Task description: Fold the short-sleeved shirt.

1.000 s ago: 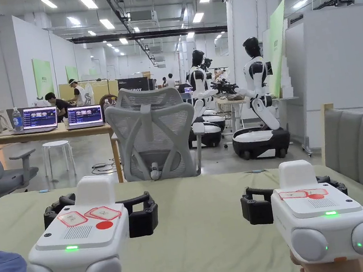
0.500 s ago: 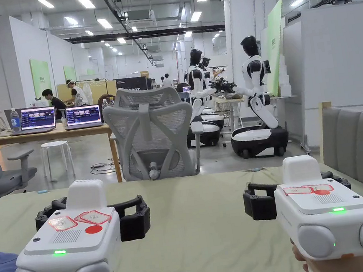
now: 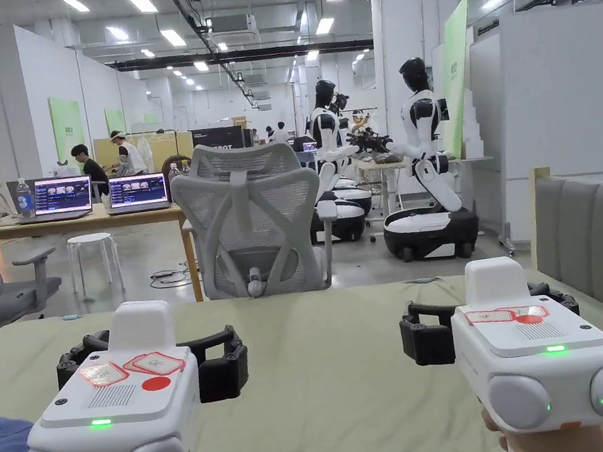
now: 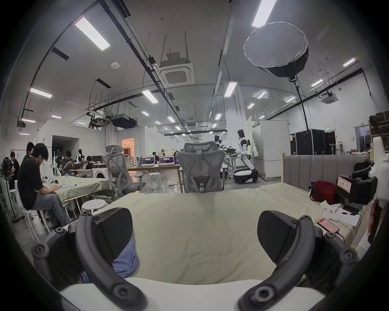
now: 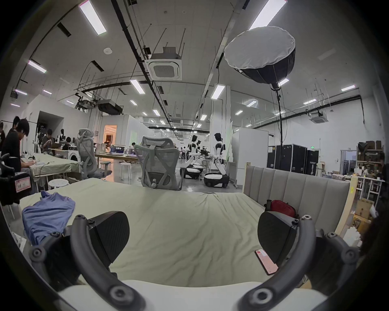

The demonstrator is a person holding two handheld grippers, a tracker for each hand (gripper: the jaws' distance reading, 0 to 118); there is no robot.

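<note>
Before the first grasp: both grippers held level over the bed, shirt not yet picked up.

The left gripper (image 4: 194, 237) and right gripper (image 5: 192, 237) both stand wide apart and empty above the green sheet (image 3: 330, 387). The blue shirt (image 5: 47, 214) lies crumpled at the bed's left edge, beside the left gripper. Next, I judge, comes reaching left, taking hold of it and spreading it flat mid-bed.
</note>
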